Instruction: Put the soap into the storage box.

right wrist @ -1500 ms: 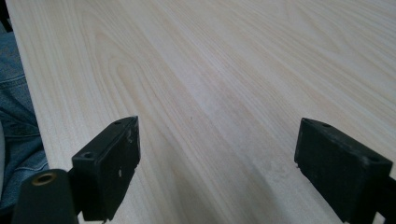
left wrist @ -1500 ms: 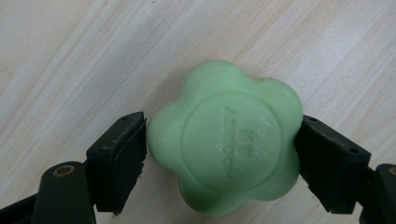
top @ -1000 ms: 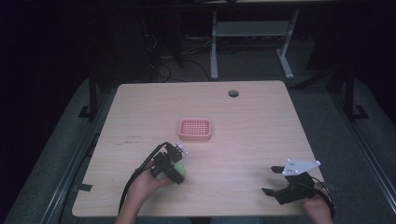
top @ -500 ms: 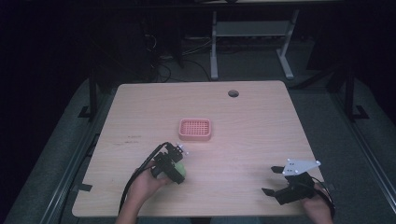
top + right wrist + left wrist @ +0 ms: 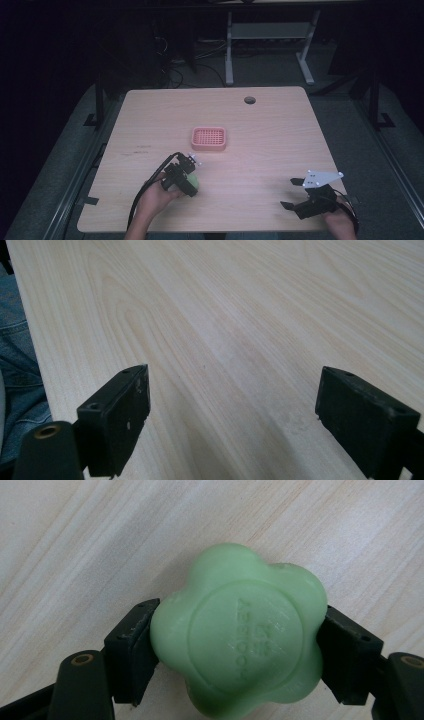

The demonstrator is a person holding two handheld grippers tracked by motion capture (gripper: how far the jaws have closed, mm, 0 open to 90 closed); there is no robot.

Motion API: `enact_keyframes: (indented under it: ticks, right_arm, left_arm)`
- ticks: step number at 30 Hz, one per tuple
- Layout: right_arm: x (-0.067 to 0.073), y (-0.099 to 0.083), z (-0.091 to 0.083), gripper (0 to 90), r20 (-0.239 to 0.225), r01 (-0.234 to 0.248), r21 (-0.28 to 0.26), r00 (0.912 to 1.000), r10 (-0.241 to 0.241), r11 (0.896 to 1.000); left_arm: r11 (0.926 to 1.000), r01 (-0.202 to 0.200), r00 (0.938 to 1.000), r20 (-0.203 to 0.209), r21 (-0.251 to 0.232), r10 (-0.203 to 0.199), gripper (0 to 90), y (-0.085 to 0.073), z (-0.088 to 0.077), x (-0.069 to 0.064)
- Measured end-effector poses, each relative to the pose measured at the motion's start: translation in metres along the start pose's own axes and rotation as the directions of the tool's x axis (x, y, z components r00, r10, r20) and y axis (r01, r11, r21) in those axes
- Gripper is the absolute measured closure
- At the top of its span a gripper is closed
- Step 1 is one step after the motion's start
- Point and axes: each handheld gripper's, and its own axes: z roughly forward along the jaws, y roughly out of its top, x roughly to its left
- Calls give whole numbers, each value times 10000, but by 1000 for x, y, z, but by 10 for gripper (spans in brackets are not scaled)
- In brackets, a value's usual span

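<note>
Nothing has moved: left gripper [image 5: 235,650] jaws clamp the green soap [image 5: 239,636], embossed face up; right gripper [image 5: 232,415] jaws gape empty.

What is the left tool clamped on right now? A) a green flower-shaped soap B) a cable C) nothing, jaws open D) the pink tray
A: in the left gripper view the green soap sits squeezed between both jaws of the left tool, while the pink tray lies apart on the table in the high view.
</note>
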Motion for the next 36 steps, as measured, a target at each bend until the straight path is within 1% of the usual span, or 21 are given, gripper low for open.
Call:
enact_keyframes:
  ticks: [6, 8, 14, 16, 17, 20, 22, 25, 26, 28, 31, 34, 36]
  right_arm:
    - [0, 0, 0, 138, 0, -33, 4, 10000, 33, 10000]
    - [0, 0, 0, 138, 3, 8, -9, 10000, -8, 10000]
    - [0, 0, 0, 138, 14, 32, -3, 10000, -32, 10000]
    - [0, -1, 0, 138, 23, -42, 46, 10000, 42, 10000]
    - [-1, -1, 0, 138, 24, 8, 30, 10000, -8, 10000]
    - [-1, -1, 1, 138, 34, -38, 59, 10000, 37, 10000]
    - [-1, -1, 1, 138, 37, -43, 55, 10000, 43, 10000]
    - [-1, -2, 1, 137, 24, -24, 48, 10000, 24, 10000]
    - [-1, -2, 1, 138, 27, -66, 63, 10000, 66, 10000]
    - [-1, -2, 1, 138, 29, -45, 76, 10000, 45, 10000]
    - [0, -1, 1, 138, 90, 31, 65, 10000, -31, 10000]
    - [0, -2, 1, 138, 73, -34, 98, 10000, 34, 9999]
    - [-1, -2, 1, 138, 96, -122, 83, 9999, 121, 9999]
  left_arm:
    - [9999, -59, 9999, -120, -106, 57, 267, 1, -8, -1]
    - [9998, 31, 9999, -112, -209, -34, 267, 2, -12, -2]
    - [9997, -58, 9999, -141, -253, 54, 267, 2, -17, -2]
    - [9996, -57, 10000, -45, -294, 56, 267, 2, -18, -1]
    - [9994, -93, 9999, -91, -345, 90, 267, 2, -18, -1]
    - [9994, -108, 9999, -25, -330, 108, 267, 2, -20, 1]
    - [9993, -58, 10000, -18, -371, 57, 267, 2, -21, 1]
    - [9990, -144, 9999, 1, -420, 144, 267, 4, -25, 2]
    - [9989, -32, 10000, 64, -471, 35, 267, 5, -26, 1]
    - [9988, -37, 9999, 137, -488, 44, 267, 5, -28, 2]
    - [9988, -125, 9999, 85, -481, 129, 267, 6, -30, 2]
    - [9988, -135, 9998, 145, -480, 142, 267, 7, -31, 3]
    - [9986, -140, 9998, 109, -506, 146, 267, 7, -32, 4]
